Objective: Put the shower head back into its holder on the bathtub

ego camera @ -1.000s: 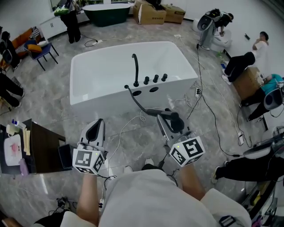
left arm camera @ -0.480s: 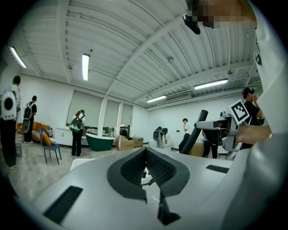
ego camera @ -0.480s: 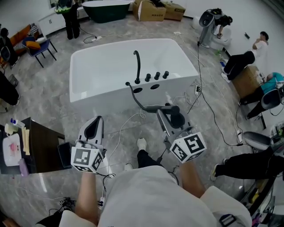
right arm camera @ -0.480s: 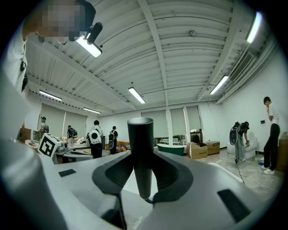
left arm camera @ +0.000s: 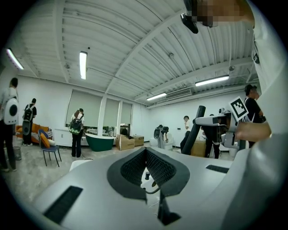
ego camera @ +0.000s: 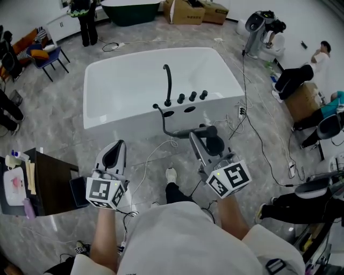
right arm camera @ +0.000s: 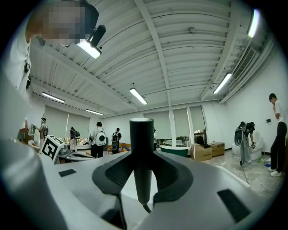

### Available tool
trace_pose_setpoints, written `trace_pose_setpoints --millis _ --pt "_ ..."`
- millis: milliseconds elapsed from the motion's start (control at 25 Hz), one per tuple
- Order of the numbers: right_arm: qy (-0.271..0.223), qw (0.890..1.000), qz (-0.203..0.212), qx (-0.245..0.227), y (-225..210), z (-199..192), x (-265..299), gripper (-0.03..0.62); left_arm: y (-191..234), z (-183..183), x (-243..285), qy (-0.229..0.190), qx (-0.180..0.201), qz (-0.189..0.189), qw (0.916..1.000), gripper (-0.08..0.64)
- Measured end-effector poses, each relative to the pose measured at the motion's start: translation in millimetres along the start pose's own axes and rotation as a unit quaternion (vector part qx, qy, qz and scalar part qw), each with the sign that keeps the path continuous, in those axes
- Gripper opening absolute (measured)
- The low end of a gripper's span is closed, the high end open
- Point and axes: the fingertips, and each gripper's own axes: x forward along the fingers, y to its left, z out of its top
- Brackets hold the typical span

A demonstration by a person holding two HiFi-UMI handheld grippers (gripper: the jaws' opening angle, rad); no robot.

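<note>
The white bathtub [ego camera: 107,115] stands ahead, with a black spout [ego camera: 168,86], three knobs [ego camera: 192,96] and two dark holder openings [ego camera: 166,113] on its near rim. My right gripper [ego camera: 198,135] [right arm camera: 143,168] is shut on the black stick-shaped shower head [ego camera: 185,132] [right arm camera: 141,152], held in front of the tub, short of the rim. Its hose [ego camera: 160,119] curves back to the rim. My left gripper [ego camera: 113,156] [left arm camera: 146,155] hangs lower left with its pads together and nothing between them.
Cables [ego camera: 252,134] trail over the floor to the right of the tub. A dark side table [ego camera: 54,182] stands at the left. People stand or crouch around the room's edges [ego camera: 293,78]. A green tub [ego camera: 129,8] and cardboard boxes [ego camera: 188,11] are at the back.
Both grippers have moved a little towards the tub, the right one carrying the shower head. A foot has stepped forward beneath them. Neither gripper's jaws have changed.
</note>
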Motion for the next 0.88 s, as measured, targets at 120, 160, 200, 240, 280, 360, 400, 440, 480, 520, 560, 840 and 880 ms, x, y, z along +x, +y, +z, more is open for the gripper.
trace_pose_setpoints --millis 120,160,200,240,280,360,400,440,480,520,560,840,880 --pt "-0.008 1.000 0.008 -0.002 -11 6 15 0.144 6 -1 19 0.004 -0.003 0.003 1.0000 0.011" --pt "-0.009 1.000 0.010 -0.002 -14 7 20 0.144 7 -2 25 0.006 -0.005 0.003 1.0000 0.011" --pt "-0.009 1.000 0.013 -0.003 -17 8 24 0.144 8 -2 30 0.008 -0.006 0.004 0.9999 0.011" --pt "-0.009 1.000 0.015 -0.003 -20 8 28 0.144 9 -2 35 0.009 -0.006 0.004 0.9999 0.011" --pt "-0.009 1.000 0.018 -0.002 -23 9 32 0.144 9 -2 40 0.009 -0.007 0.005 0.9999 0.011" --pt "-0.009 1.000 0.023 -0.001 -30 10 41 0.144 12 0 51 0.012 -0.007 0.008 0.9999 0.011" --pt "-0.008 1.000 0.024 0.000 -35 10 45 0.144 13 -1 56 0.015 -0.008 0.009 0.9998 0.011" --pt "-0.007 1.000 0.026 0.001 -40 10 49 0.144 14 -1 62 0.018 -0.007 0.011 0.9998 0.011" --pt "-0.007 1.000 0.029 0.002 -44 9 53 0.144 14 -2 68 0.021 -0.007 0.012 0.9997 0.011" --pt "-0.005 0.999 0.031 0.002 -49 8 58 0.144 15 -3 75 0.024 -0.007 0.014 0.9996 0.011" --pt "-0.003 0.999 0.034 0.003 -54 7 63 0.144 16 -4 82 0.028 -0.008 0.016 0.9995 0.011" --pt "-0.004 0.998 0.065 -0.004 -86 12 109 0.144 17 14 142 0.028 -0.003 0.020 0.9994 0.011" --pt "-0.010 0.997 0.070 -0.005 -89 16 115 0.144 18 18 150 0.026 -0.001 0.020 0.9995 0.011"
